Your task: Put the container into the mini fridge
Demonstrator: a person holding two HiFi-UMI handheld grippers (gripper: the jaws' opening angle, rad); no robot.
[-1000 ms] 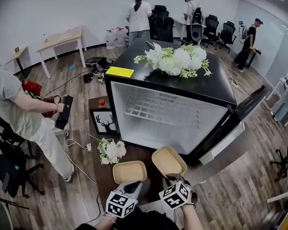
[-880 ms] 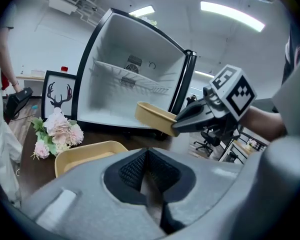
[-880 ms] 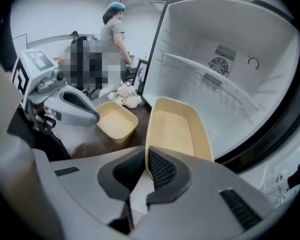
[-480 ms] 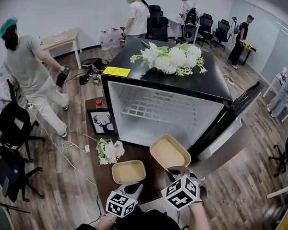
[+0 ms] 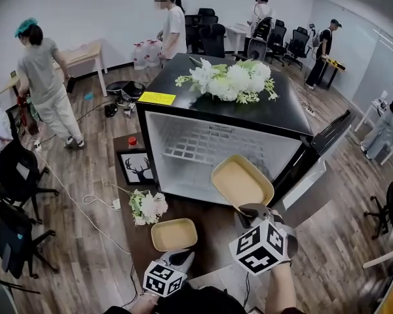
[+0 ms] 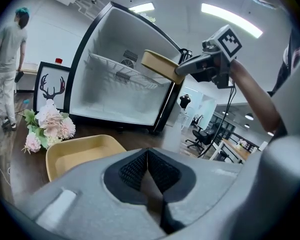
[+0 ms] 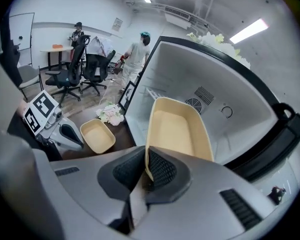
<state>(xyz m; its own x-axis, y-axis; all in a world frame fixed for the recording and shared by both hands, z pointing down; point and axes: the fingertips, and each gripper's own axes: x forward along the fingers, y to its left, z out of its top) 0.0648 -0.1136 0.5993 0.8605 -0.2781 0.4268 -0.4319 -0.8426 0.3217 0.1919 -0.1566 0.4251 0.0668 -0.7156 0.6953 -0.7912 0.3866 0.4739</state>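
Lifted higher, right tongs (image 7: 145,171) pinch the container (image 5: 241,182) rim; left tongs (image 6: 147,165) closed, empty.

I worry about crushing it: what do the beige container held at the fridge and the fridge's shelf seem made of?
Beige oval container: matte, thin-walled, uniform colour; likely moulded plastic or pressed fibre, cannot tell which. White fridge shelf: thin parallel bars in a grid; looks like white-coated wire.
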